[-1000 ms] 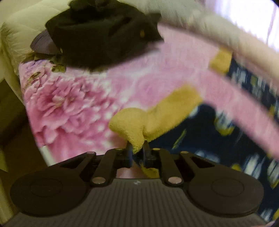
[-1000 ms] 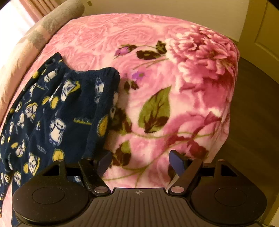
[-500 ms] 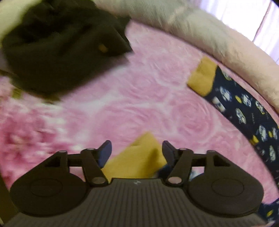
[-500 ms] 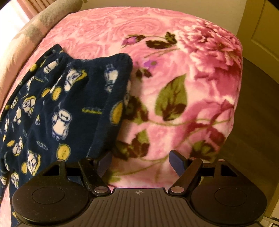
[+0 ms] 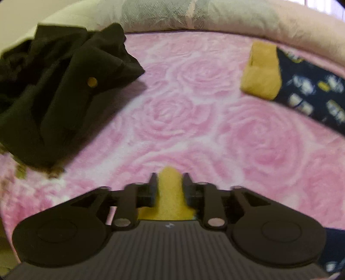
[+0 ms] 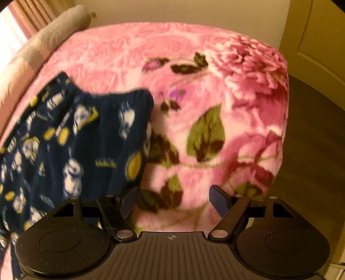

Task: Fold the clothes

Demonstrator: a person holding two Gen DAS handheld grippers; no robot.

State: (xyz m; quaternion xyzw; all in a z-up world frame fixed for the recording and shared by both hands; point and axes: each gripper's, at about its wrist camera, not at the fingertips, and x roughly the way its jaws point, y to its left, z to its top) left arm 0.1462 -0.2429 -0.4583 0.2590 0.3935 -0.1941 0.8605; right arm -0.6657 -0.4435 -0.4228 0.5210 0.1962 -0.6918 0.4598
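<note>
Navy cartoon-print pyjama bottoms (image 6: 71, 146) lie spread on the pink floral blanket (image 5: 194, 120), waistband twd the blanket's flowered end, one yellow cuff (image 5: 261, 73) near the pillow roll (image 5: 215, 17). Left gripper (image 5: 169, 187) angles down over the blanket; jaws closing w/ the other yellow cuff (image 5: 169, 200) between them. Right gripper (image 6: 172, 201) tilts down beside the waistband, jaws wide, holding nothing. Black garment (image 5: 58, 94) heaped at the blanket's far-left corner.

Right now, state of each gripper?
Left gripper: jaws closing around the pyjama pants' yellow cuff; firm grip cannot be told.
Right gripper: open, holding nothing, over the pink floral blanket.
</note>
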